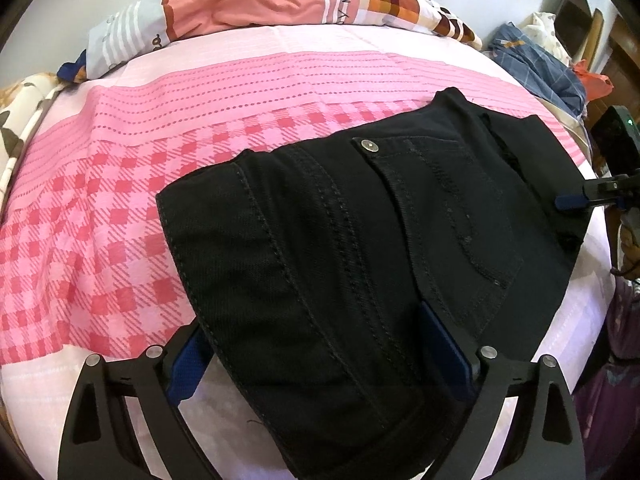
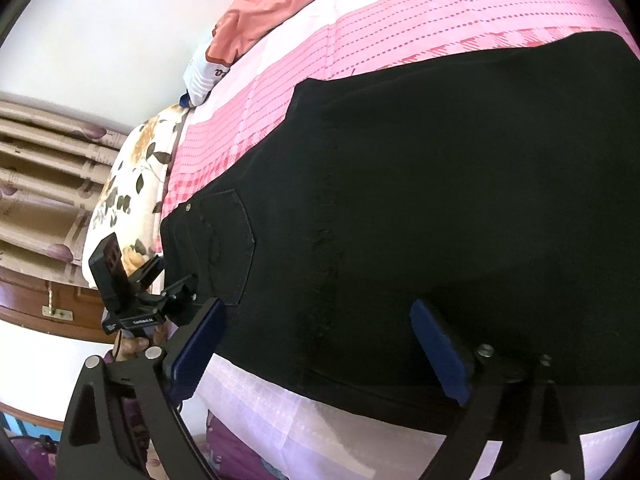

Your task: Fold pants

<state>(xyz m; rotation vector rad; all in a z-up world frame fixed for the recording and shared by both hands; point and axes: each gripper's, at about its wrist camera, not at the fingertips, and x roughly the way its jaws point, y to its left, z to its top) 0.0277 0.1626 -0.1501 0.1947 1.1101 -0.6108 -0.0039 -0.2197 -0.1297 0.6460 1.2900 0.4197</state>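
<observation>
Pink checked bedding covers the bed (image 1: 120, 208), and on it the black pants (image 1: 360, 240) lie folded, filling the centre and lower right of the left wrist view and most of the right wrist view. Left tool (image 1: 320, 360) stands wide open at the bottom of its frame, pads astride the near edge of the pants without pressing; right tool (image 2: 320, 352) is likewise wide open over the pants' lower edge, gripping nothing. Pillows (image 1: 280, 0) lie along the top.
</observation>
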